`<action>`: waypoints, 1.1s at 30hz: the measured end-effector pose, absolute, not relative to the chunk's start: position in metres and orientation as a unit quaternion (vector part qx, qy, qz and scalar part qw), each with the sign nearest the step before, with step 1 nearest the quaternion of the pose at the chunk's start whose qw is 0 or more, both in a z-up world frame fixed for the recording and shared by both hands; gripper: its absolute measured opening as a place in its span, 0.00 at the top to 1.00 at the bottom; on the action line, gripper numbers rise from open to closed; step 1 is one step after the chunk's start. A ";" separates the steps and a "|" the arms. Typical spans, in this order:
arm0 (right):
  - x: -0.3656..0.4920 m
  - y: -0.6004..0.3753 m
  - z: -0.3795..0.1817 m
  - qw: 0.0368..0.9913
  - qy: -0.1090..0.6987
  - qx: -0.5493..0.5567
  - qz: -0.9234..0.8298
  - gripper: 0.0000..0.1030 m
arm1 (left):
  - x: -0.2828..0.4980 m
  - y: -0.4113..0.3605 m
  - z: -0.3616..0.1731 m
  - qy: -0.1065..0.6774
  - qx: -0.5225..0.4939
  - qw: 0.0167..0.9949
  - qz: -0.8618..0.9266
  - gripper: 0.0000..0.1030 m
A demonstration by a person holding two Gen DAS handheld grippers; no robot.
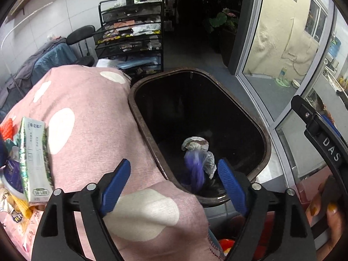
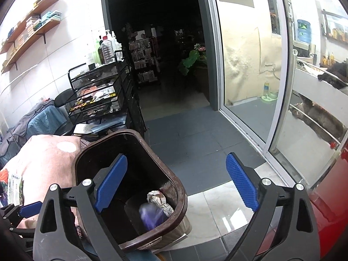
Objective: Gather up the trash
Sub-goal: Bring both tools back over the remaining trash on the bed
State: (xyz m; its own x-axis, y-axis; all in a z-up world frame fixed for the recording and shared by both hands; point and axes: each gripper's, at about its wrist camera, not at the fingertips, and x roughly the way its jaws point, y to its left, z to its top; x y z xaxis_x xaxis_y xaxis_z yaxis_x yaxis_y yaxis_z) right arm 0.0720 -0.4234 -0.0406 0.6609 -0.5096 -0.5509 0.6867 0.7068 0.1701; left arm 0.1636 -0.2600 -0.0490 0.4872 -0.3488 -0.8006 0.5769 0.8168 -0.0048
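1. Bin (image 1: 258, 128): dark brown plastic, rounded-rectangle rim, black inside. It stands on the floor just beside a pink cloth (image 1: 91, 130) with white dots.
2. Trash in the bin: a crumpled silver foil wad (image 1: 194, 144) at the bottom, and a purple wrapper (image 1: 195, 169) just beside it, motion-blurred. Cannot tell whether the wrapper touches the bottom.
3. Right wrist view agrees: foil (image 2: 157, 199) and purple wrapper (image 2: 152, 216) low in the bin (image 2: 178, 193), near the closer wall.
4. Left gripper (image 1: 174, 184): above the bin's near edge, pointing down into it. Jaws apart, nothing between them.
5. Right gripper (image 2: 176, 182): over the bin's far-right rim and floor tiles (image 2: 195, 143), tilted down. Jaws wide apart, holding nothing.
6. Right hand (image 1: 326, 213), seen from the left wrist camera, grips the gripper handle at the frame's right edge; yellow nail polish.
7. More clutter on the pink cloth: a white-green carton (image 1: 34, 158) plus snack packets (image 1: 19, 213) beside it.
8. Background: black wire rack (image 2: 102, 95) holding bottles, glass sliding door (image 2: 245, 69).
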 end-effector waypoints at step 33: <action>0.094 -0.290 -0.024 0.959 0.238 0.132 -0.081 0.06 | 0.113 -0.068 0.003 0.294 0.051 0.945 -0.136 0.09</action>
